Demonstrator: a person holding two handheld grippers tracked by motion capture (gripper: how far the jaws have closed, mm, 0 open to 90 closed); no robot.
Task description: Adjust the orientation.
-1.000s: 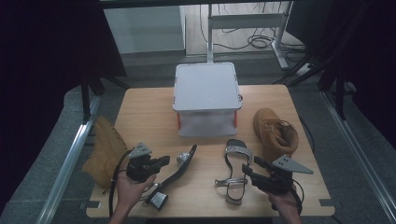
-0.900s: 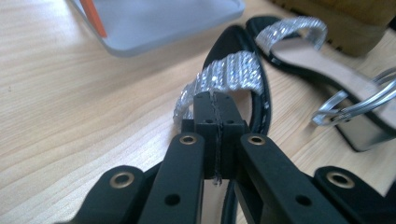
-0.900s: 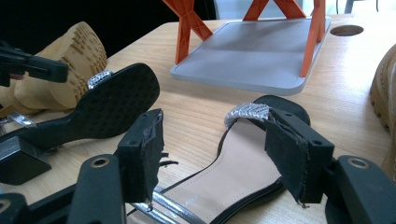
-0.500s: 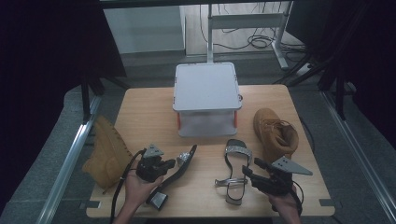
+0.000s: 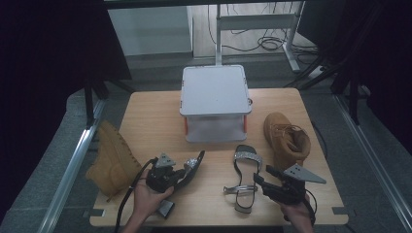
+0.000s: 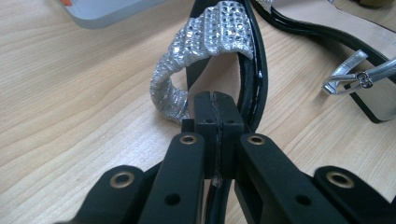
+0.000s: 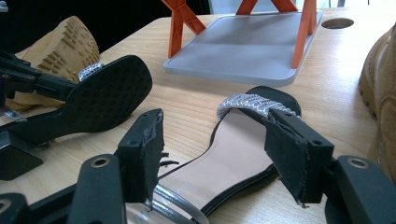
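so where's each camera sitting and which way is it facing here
high view: above the person's side, looking forward and down on the table; both hands and claws enter at the bottom.
left gripper view: rides the left claw, looking along its shut jaws at the tilted sandal.
right gripper view: rides the right claw, jaws open around the flat sandal.
Shared: both sandals show in all three.

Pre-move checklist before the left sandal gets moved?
1. Left gripper jaws shut: ok. Whether they pinch the left sandal: cannot tell.
2. That sandal tipped on edge, sole facing the right gripper view: ok.
3. Right gripper jaws open around the flat sandal, pads not touching: ok.
4. Table bare between the sandals and the grey stand: ok.
5. Tan boots clear of both grippers: ok.
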